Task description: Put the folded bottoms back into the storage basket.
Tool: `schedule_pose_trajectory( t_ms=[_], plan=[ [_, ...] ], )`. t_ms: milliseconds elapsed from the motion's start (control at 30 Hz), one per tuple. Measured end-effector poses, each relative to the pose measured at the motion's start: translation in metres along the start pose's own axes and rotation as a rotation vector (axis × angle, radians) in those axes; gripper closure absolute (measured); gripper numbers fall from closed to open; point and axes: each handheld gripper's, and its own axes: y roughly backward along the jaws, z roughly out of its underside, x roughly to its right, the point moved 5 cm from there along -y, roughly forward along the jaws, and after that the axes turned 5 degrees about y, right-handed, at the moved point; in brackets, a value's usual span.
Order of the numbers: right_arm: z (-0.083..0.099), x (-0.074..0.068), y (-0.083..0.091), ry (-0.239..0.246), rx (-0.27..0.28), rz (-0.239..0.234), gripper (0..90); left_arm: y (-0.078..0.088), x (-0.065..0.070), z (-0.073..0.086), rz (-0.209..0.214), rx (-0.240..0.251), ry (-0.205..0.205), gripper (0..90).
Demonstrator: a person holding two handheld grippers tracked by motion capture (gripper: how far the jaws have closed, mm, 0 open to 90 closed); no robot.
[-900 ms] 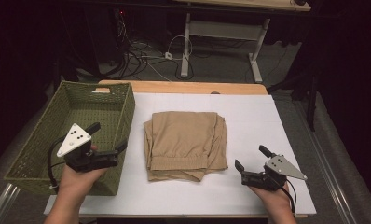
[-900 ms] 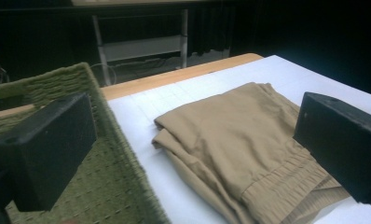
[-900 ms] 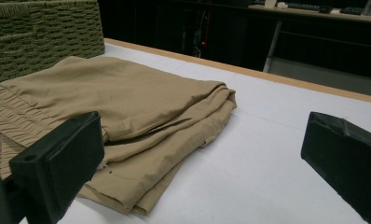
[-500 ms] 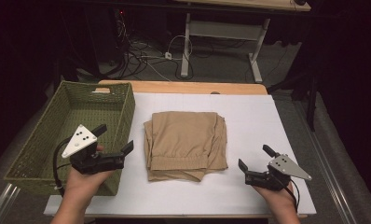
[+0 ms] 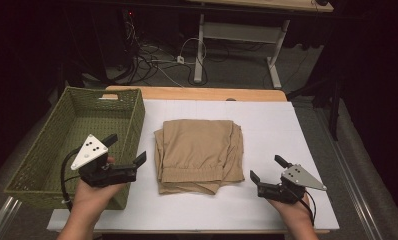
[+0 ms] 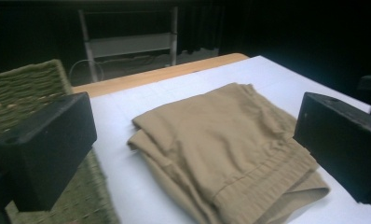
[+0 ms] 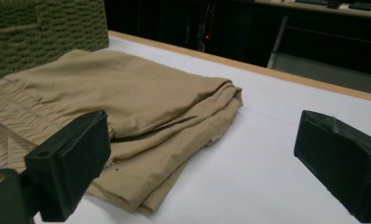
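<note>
Folded tan trousers (image 5: 199, 155) lying flat at the middle of the white table (image 5: 267, 115), just beside the green woven basket (image 5: 47, 150) along the left edge. Left gripper (image 5: 124, 152) over the basket's near right corner, jaws wide apart, empty. Right gripper (image 5: 267, 168) near the front right corner, jaws likewise spread, holding nothing.

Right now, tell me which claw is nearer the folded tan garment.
Left. The left claw sits just off the folded tan garment's left edge, by the basket; the right claw sits slightly farther off its right edge.
</note>
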Motion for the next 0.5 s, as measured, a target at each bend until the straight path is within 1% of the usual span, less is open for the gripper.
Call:
schedule_pose_trajectory(
  t_ms=[33, 100, 133, 200, 267, 300, 367, 400, 433, 467, 500],
  plan=[
    [0.001, -0.003, -0.002, 0.007, -0.016, -0.010, 6.9, -0.002, 0.006, 0.001, -0.001, -0.008, -0.019, 0.0],
    [0.001, -0.004, -0.002, 0.012, -0.021, -0.012, 8.1, -0.007, 0.020, 0.004, 0.001, -0.024, -0.045, 0.0],
    [0.002, -0.005, -0.002, 0.014, -0.023, -0.017, 9.4, -0.012, 0.030, 0.006, 0.033, -0.028, -0.047, 0.0],
    [0.003, -0.006, -0.003, 0.016, -0.033, -0.030, 13.1, -0.021, 0.046, 0.012, 0.073, -0.049, -0.052, 0.0],
    [0.004, -0.006, -0.005, 0.008, -0.053, -0.039, 16.9, -0.032, 0.060, 0.022, 0.094, -0.087, -0.063, 0.0],
    [0.005, -0.006, -0.006, -0.002, -0.064, -0.041, 18.0, -0.039, 0.064, 0.029, 0.096, -0.114, -0.068, 0.0],
    [0.006, -0.007, -0.009, -0.016, -0.074, -0.059, 22.7, -0.052, 0.070, 0.046, 0.094, -0.173, -0.071, 0.0],
    [0.007, -0.008, -0.011, -0.011, -0.082, -0.064, 25.0, -0.057, 0.071, 0.052, 0.101, -0.198, -0.066, 0.0],
    [0.007, -0.009, -0.012, -0.008, -0.090, -0.065, 28.0, -0.063, 0.072, 0.060, 0.113, -0.232, -0.057, 0.0],
    [0.008, -0.011, -0.016, -0.013, -0.113, -0.074, 34.3, -0.069, 0.071, 0.068, 0.117, -0.263, -0.042, 0.0],
    [0.008, -0.011, -0.016, -0.013, -0.113, -0.074, 34.3, -0.073, 0.069, 0.077, 0.116, -0.288, -0.022, 0.0]
  ],
)
